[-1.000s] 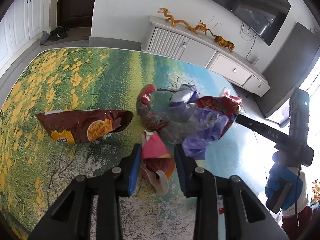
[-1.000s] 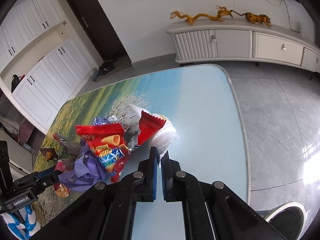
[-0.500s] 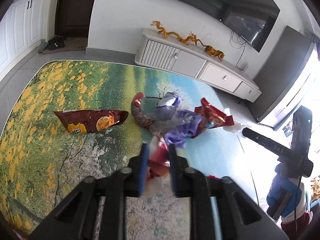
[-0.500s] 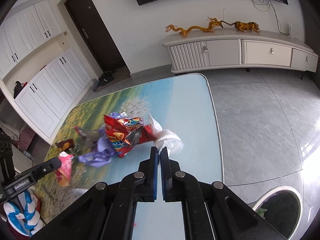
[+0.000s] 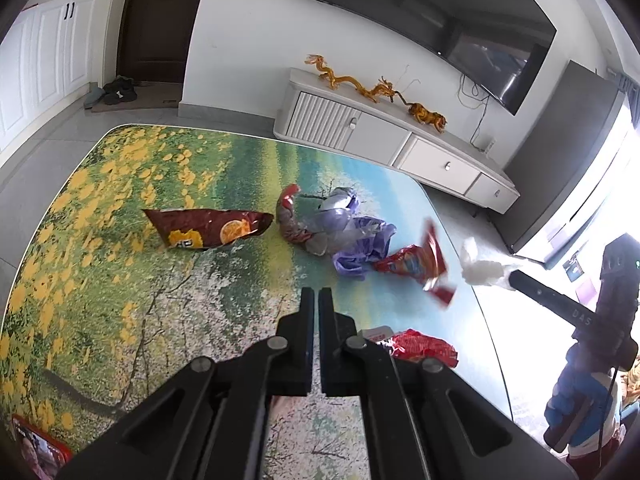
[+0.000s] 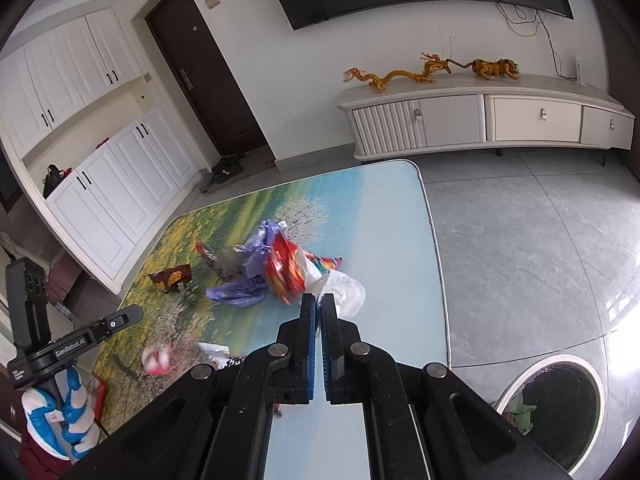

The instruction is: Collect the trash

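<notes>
Early stage: right gripper (image 6: 319,304) clenched on white tissue (image 6: 344,286), left gripper (image 5: 313,298) clenched, apparently on a pink wrapper (image 6: 157,360) hanging below; wrapper pile (image 5: 344,228) and chip bag (image 5: 208,229) remain on surface (image 5: 120,280), bin (image 6: 560,412) on floor.

Bright daylight, heavy fisheye warp

The window (image 5: 592,208) glare washes out the table (image 5: 486,320) edge beside it; the floor (image 6: 616,304) shows a sheen; a red wrapper (image 6: 286,270) smears with motion blur; corners vignette black.
</notes>
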Available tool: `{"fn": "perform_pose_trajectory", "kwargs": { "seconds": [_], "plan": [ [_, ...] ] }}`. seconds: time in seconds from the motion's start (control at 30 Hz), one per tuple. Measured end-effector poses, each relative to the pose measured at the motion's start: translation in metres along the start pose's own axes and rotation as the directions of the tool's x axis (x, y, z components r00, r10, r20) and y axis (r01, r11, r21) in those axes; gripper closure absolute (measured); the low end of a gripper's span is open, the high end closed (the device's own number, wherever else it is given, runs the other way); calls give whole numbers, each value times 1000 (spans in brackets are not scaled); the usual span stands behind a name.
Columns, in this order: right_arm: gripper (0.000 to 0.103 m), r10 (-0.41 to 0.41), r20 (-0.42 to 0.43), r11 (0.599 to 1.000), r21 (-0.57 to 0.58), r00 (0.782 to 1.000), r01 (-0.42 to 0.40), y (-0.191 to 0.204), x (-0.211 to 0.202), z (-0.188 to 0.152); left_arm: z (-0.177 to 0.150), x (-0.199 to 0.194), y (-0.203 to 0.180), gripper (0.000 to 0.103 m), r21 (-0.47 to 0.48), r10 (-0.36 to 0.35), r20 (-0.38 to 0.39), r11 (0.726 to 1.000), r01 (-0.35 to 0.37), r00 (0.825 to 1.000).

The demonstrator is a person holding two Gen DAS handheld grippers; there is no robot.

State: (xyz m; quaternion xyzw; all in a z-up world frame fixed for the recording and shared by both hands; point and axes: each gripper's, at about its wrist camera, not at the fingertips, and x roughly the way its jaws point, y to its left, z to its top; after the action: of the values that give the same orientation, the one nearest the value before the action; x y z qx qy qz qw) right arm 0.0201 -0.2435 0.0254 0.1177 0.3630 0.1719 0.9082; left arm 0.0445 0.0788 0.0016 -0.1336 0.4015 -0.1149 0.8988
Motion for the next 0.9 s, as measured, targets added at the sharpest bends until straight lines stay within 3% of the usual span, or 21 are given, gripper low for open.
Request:
{"fn": "perform_pose_trajectory", "kwargs": {
  "seconds": [0.17,0.27,0.3,0.33,0.4,0.57,0.63,0.8,0.9],
  "plan": [
    [100,15,13,1000,2,1000,-15,2,-10,-3,3,-7,14,101,-36,4,16,999,-4,1000],
    [100,24,20,1000,0,1000,-24,4,-15,-5,-1,-6,20,96,-45,-4,-3,999,3,1000],
    [100,27,22,1000,-1,999,-27,5,-17,-5,-3,-5,20,84,-40,8,-10,999,-9,1000],
    [100,30,23,1000,-2,999,-30,5,-18,-6,-7,-4,22,62,-41,21,-16,999,-22,1000],
    [100,35,24,999,-4,999,-35,7,-19,-7,-13,-2,24,46,-49,40,-16,998,-41,999],
    [100,44,18,999,-4,999,-43,8,-20,-11,-32,11,17,43,33,100,-55,995,-98,993],
    [100,46,16,999,-1,999,-46,8,-20,-12,-39,19,16,37,59,135,-66,990,-132,989],
    [100,45,11,999,3,999,-45,8,-20,-16,-53,35,22,35,54,156,-102,987,-151,982],
    [100,40,11,999,6,999,-40,7,-21,-17,-59,36,20,36,68,171,-76,984,-166,982]
  ]
}}
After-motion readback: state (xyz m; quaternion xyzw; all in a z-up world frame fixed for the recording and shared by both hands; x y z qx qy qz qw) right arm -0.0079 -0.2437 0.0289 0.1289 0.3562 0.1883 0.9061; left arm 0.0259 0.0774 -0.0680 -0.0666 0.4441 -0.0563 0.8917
